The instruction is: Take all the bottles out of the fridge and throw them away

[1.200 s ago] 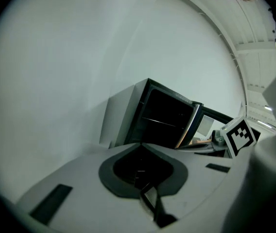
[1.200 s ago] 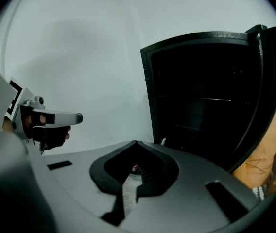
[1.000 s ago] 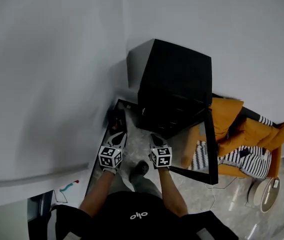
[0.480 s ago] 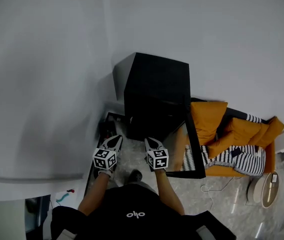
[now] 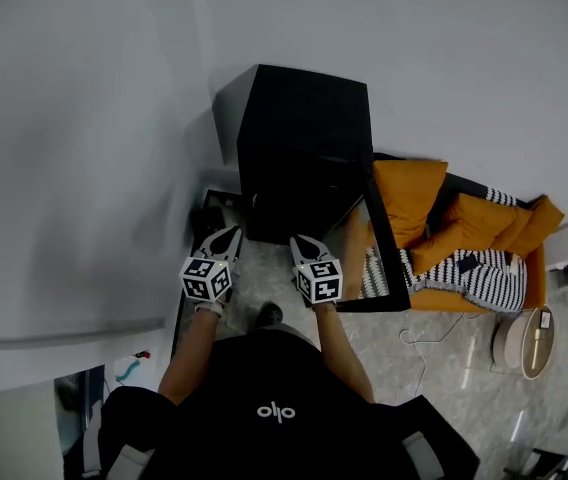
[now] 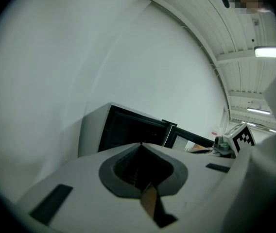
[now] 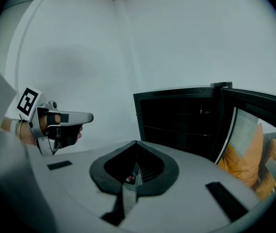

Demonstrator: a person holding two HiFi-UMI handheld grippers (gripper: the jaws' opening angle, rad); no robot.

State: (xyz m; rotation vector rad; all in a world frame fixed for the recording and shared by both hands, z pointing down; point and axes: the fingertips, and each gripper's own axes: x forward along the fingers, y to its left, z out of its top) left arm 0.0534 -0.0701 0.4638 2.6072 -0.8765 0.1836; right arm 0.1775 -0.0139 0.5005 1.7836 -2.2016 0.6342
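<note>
- The fridge (image 5: 304,118), a black box, stood against the white wall (image 5: 84,118) in the upper middle of the head view.
- Its glass door (image 5: 367,258) hung wide open toward the right of the frame.
- In the right gripper view the fridge (image 7: 177,120) filled the centre right. Shelves (image 7: 177,128) showed faintly, but the inside was too dark to tell what stood on them.
- The left gripper (image 5: 232,232) sat lower centre-left, just below the fridge's open front and apart from it. Its jaws were pressed together with nothing between them (the left gripper view (image 6: 140,144) showed the tips meeting).
- The right gripper (image 5: 300,242) sat beside it, lower centre, near the door's bottom edge. Its jaws were likewise together and empty (image 7: 137,142).
- Orange cushions (image 5: 409,193) and a striped blanket (image 5: 474,273) lay right of the door.
- The person's black shirt (image 5: 274,408) filled the bottom centre.
</note>
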